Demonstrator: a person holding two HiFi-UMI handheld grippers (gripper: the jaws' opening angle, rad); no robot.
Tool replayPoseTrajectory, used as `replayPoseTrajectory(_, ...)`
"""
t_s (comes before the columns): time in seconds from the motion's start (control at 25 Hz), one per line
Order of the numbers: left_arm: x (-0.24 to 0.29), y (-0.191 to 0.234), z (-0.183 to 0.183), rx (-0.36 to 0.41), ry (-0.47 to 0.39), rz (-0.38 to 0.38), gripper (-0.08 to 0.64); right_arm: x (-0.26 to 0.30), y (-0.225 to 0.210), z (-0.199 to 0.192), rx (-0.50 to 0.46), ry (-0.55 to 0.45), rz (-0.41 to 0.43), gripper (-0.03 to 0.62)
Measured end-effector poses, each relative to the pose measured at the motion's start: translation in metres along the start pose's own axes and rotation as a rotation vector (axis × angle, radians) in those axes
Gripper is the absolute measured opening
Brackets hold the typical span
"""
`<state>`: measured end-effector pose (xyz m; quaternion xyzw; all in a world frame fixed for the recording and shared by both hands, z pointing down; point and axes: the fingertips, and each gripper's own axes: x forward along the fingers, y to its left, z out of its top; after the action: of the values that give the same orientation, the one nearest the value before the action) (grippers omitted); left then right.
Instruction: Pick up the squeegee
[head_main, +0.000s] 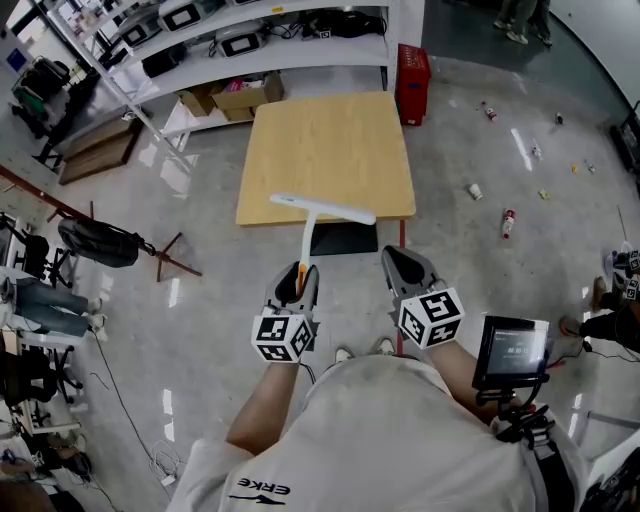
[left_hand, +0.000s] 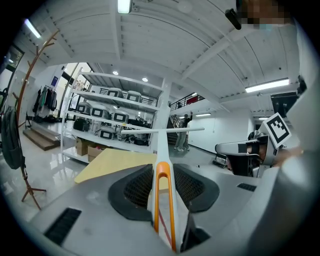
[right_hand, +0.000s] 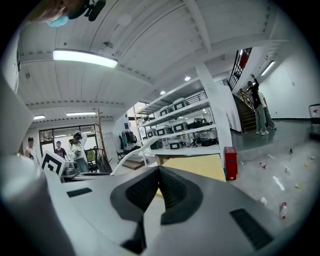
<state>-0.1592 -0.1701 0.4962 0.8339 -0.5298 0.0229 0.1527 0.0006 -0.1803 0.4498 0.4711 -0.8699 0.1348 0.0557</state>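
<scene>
The squeegee (head_main: 305, 240) is white with an orange handle end and a long white blade. My left gripper (head_main: 297, 274) is shut on its handle and holds it in the air, blade forward, over the near edge of the wooden table (head_main: 330, 150). In the left gripper view the handle (left_hand: 162, 150) runs straight out between the pads of the left gripper (left_hand: 161, 176). My right gripper (head_main: 405, 260) hangs beside it on the right, shut with nothing in it. In the right gripper view the pads of the right gripper (right_hand: 159, 174) meet, and the squeegee (right_hand: 134, 154) shows at the left.
White shelves (head_main: 250, 40) with boxes and equipment stand behind the table, and a red crate (head_main: 412, 83) sits at its far right corner. A black mat (head_main: 343, 238) lies under the table's near edge. A dark bag (head_main: 98, 243) is at the left. Litter is scattered on the floor at the right.
</scene>
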Motion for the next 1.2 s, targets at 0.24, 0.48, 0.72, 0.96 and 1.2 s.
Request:
replayPoseTrajectory(0.24,-0.005,0.007,0.001,-0.002,-0.004,-0.002,0.130,0.003,0.008,-0.001,-0.006,0.005,-0.002,0.004)
replayPoseTrajectory(0.48,-0.002,0.013,-0.002,-0.004,-0.003,-0.006,0.130,0.009,0.009,-0.005,-0.013,0.010,-0.007,0.005)
replayPoseTrajectory(0.72,-0.002,0.016,0.001,0.000,-0.003,-0.010,0.130,0.011,0.011,-0.006,-0.014,0.016,-0.011,0.004)
replayPoseTrajectory(0.96,-0.003,0.014,0.005,0.008,-0.007,-0.015,0.130,0.008,0.012,-0.006,-0.016,0.016,-0.012,0.004)
replayPoseTrajectory(1.2,-0.003,0.010,0.006,0.018,-0.001,-0.025,0.130,0.004,0.010,-0.007,-0.013,0.015,-0.020,0.005)
